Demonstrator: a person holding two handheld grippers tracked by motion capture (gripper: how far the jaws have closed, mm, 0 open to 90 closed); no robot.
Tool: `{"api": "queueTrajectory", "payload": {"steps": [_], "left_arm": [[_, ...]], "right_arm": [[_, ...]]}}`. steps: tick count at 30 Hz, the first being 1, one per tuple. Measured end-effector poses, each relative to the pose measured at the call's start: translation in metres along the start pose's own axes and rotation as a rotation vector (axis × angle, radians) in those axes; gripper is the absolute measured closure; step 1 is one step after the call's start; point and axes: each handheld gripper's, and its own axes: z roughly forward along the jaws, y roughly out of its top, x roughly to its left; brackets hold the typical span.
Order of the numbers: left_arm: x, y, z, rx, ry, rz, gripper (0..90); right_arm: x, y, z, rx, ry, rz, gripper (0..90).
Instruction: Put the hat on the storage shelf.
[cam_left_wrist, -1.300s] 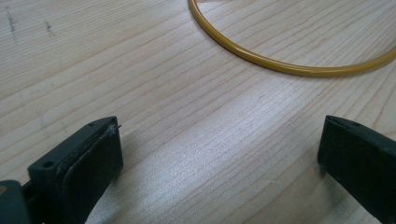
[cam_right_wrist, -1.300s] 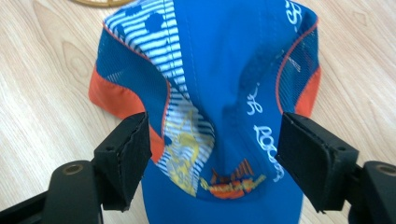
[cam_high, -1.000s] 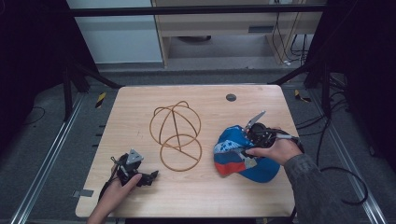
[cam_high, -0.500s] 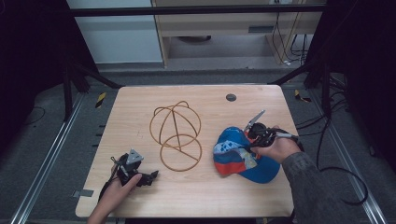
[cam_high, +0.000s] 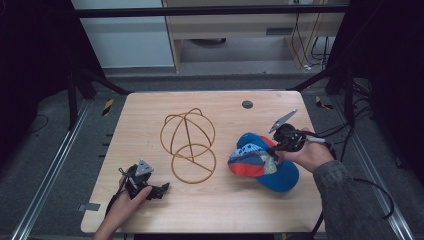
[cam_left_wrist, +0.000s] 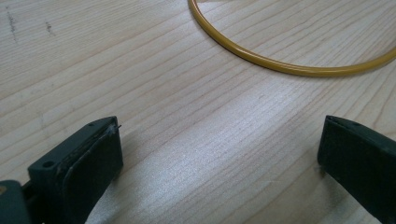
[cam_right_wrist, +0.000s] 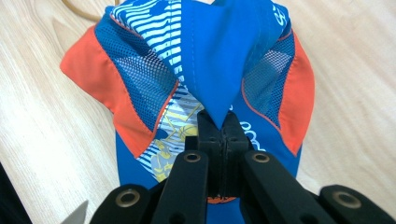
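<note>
From the high view we see the blue, orange and striped fabric cap on the pale wooden table, right of the yellow wire dome stand, with our right gripper on it. In the left gripper view our left gripper sits wide apart, holding nothing, near the stand's ring. In the right gripper view the jaws pinch only a thin fold of the cap's crown — it could slip free if we lift fast.
</note>
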Motion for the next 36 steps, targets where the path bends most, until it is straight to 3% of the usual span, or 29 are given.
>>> {"api": "queueTrajectory", "payload": {"steps": [16, 36], "left_arm": [[0.000, 0.000, 0.000, -0.003, -0.001, -0.007, 0.0], [0.000, 0.000, 0.000, -0.003, -0.001, -0.004, 0.0]], "right_arm": [[-0.003, 0.022, -0.050, -0.123, -0.043, -0.003, 90.0], [-0.003, 0.031, -0.085, -0.216, -0.064, 0.000, 90.0]]}}
